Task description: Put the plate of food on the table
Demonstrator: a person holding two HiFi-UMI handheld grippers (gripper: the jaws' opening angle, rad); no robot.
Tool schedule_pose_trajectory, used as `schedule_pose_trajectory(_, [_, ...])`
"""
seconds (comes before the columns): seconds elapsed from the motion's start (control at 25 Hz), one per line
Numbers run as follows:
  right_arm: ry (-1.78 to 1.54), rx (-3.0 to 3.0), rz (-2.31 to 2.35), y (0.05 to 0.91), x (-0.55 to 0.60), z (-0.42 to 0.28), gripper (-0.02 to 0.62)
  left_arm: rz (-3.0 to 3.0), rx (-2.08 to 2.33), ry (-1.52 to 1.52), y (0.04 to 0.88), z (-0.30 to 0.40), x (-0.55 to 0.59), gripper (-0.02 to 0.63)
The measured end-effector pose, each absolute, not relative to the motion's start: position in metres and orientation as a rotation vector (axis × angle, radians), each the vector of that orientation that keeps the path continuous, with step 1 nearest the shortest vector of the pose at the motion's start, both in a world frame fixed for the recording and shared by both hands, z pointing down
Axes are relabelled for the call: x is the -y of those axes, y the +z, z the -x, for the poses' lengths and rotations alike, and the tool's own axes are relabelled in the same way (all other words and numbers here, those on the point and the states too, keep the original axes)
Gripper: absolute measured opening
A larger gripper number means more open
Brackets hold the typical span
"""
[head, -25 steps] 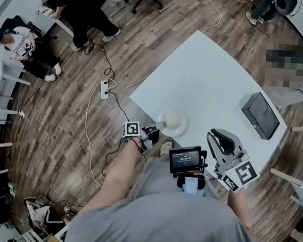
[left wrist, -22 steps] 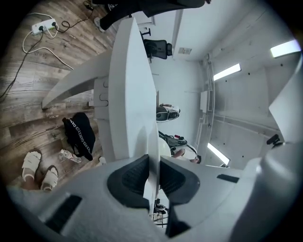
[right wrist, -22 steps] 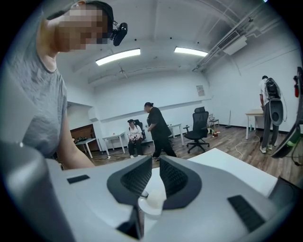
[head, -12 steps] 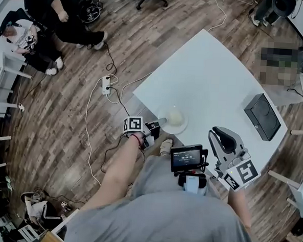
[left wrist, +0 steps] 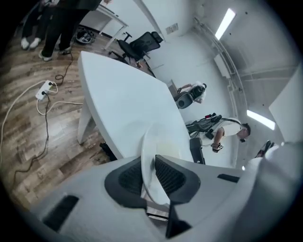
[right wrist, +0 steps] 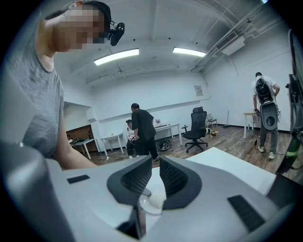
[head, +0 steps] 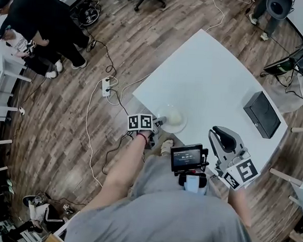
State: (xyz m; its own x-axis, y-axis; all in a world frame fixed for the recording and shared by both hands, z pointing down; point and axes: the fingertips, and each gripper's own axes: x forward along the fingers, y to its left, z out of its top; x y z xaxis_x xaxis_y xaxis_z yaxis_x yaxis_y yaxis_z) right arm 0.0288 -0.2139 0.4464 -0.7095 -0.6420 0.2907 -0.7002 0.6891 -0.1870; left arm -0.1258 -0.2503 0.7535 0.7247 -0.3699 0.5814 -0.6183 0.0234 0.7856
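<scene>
Currently the left gripper point(head: 158, 122) is clamped on the near rim of the white plate point(head: 172, 119), its two dark pads point(left wrist: 130, 177) pressing the thin edge from either side. In the head view the plate is at the near left edge of the white table point(head: 210, 80), its face turned up and a pale mound of food point(head: 176, 116) on it. Being round, the plate has no long axis of its own. The gripped side points toward the person and the free side toward the middle of the table. From the left gripper view the rim runs as a narrow upright sliver between the jaws, so this gripper is rolled to one side. Whether the plate's underside rests on the tabletop or hangs just over it cannot be told.

The right gripper point(head: 216, 134) hovers over the near right part of the table, well apart from the plate, with its jaws drawn together and nothing between them. The plate shows beyond them in its own view.

A black box point(head: 263, 114) sits at the far right of the table. On the wooden floor point(head: 53, 132) lies a power strip point(head: 106, 87) with its cable.
</scene>
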Motion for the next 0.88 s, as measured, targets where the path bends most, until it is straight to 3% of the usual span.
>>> schedule_pose_trajectory(0.4, [0.426, 2.69, -1.114, 0.447, 0.209, -0.033, 0.034, -1.798, 1.084, 0.588, 0.747, 0.14, 0.266, 0.128])
schedule_pose_trajectory(0.72, [0.441, 2.693, -1.129, 0.45, 0.211, -0.038, 0.034, -1.961, 1.118, 0.879, 0.754, 0.138, 0.279, 0.146])
schedule_pose_trajectory(0.88, [0.45, 2.691, -1.136, 0.45, 0.212, -0.04, 0.034, -2.003, 1.112, 0.883, 0.761, 0.136, 0.28, 0.146])
